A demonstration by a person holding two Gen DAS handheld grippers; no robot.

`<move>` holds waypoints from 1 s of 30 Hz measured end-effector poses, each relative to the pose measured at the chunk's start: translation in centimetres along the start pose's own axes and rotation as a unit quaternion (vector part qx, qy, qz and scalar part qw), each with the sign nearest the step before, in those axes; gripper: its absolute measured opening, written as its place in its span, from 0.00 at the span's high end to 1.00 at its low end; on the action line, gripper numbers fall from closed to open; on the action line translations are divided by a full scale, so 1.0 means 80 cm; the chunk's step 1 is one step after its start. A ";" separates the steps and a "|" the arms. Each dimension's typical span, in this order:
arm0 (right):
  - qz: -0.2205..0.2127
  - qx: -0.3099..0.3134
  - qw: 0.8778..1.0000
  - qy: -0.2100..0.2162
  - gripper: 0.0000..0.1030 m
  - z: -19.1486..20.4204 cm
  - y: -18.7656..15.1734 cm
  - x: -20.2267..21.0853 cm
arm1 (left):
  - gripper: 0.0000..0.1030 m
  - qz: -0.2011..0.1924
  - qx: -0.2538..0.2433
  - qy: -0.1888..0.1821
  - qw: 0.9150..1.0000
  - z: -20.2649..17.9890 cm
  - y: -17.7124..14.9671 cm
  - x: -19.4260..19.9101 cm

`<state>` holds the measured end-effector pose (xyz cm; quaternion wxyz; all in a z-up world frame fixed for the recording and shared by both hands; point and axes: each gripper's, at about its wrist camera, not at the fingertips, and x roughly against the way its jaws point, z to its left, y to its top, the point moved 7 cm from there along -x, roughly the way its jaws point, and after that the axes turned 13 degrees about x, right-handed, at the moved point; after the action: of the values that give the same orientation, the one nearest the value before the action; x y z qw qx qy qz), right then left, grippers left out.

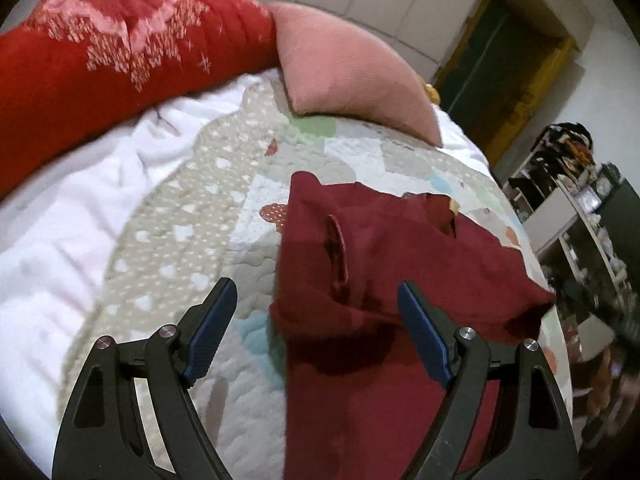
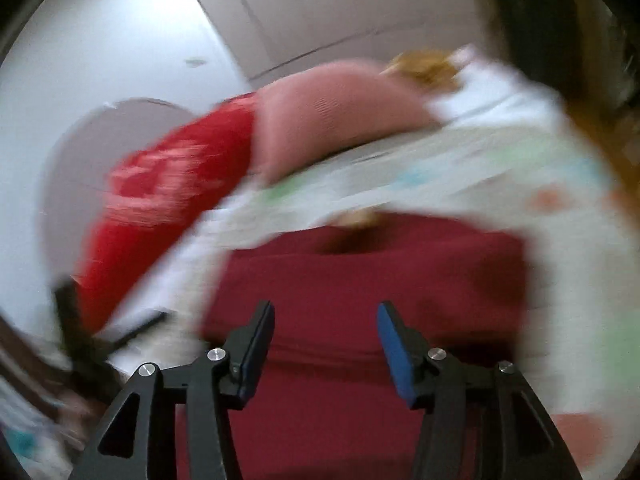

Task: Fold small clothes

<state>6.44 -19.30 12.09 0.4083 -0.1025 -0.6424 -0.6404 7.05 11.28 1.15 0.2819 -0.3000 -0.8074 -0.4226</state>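
Maroon garment (image 1: 384,264) lies rumpled on the quilted bedspread (image 1: 192,240); left gripper (image 1: 316,300) and right gripper (image 2: 326,320) poised above, fingers spread, empty; a fold seemingly pending; next, pinch an edge.

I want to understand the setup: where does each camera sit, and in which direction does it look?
Left wrist: sits on the left hand-held gripper, looks forward and down over the dark red garment on the patchwork quilt; both open fingers show.
Right wrist: sits on the right hand-held gripper, looks, blurred, across the same garment toward the pink pillow; both open fingers show.
Shared: garment, quilt, pink pillow, red bolster.
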 end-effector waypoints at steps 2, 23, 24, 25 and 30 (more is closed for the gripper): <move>0.022 0.011 0.997 -0.069 0.49 -0.042 -0.027 0.011 | 0.20 -0.004 0.000 -0.003 1.000 -0.009 0.005 -0.016; 0.099 0.067 0.982 -0.147 0.79 -0.122 -0.095 0.031 | 0.19 -0.004 -0.044 0.057 0.997 -0.024 0.011 -0.056; 0.082 0.053 0.986 -0.137 0.78 -0.117 -0.087 0.039 | 0.19 -0.010 -0.041 0.052 0.998 -0.027 0.014 -0.051; 0.067 0.039 0.989 -0.125 0.78 -0.113 -0.079 0.044 | 0.19 -0.012 -0.036 0.046 0.998 -0.030 0.017 -0.049; 0.040 -0.004 0.996 -0.084 0.78 -0.085 -0.040 0.008 | 0.19 0.001 -0.047 0.055 0.997 -0.041 0.009 -0.066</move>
<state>6.62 -26.23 9.07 0.3783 -0.1830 -0.6672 -0.6150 11.70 7.47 -0.63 0.3117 -0.2904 -0.7696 -0.4757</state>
